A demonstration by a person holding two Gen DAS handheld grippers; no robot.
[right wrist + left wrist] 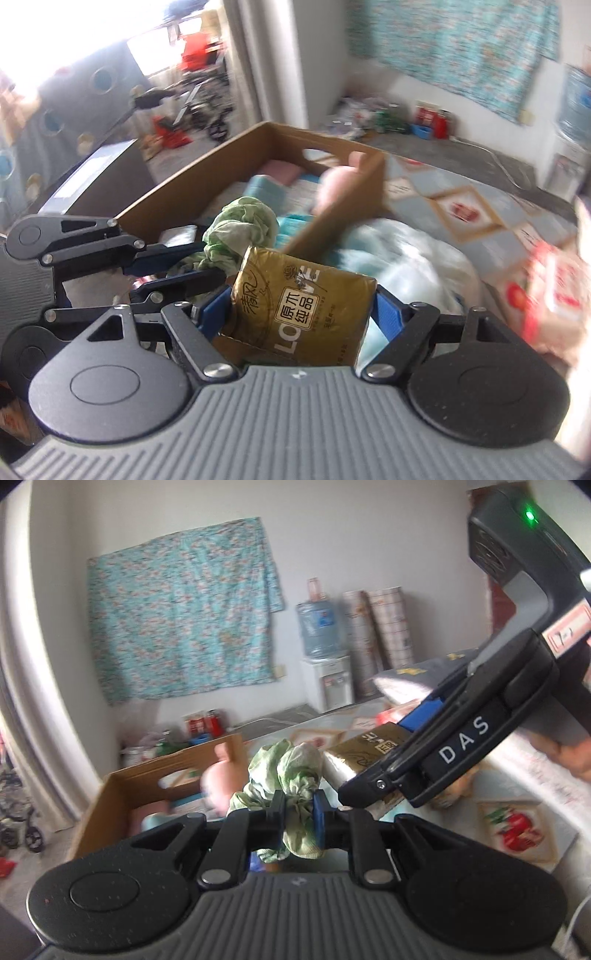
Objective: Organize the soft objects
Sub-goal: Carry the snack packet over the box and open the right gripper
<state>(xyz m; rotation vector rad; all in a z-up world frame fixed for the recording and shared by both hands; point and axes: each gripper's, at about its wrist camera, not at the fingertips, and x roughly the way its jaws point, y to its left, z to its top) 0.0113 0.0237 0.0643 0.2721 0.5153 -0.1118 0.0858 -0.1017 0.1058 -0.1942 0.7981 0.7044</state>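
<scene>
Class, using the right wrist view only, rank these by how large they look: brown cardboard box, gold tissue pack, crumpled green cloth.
1. Brown cardboard box
2. Gold tissue pack, though it sits nearest the camera, which inflates it
3. Crumpled green cloth

White letters "DAS" stand on the black body of the right gripper (463,746). The gold plastic-wrapped tissue pack (303,306) carries "原木纯品" and a partly covered "LO".
</scene>
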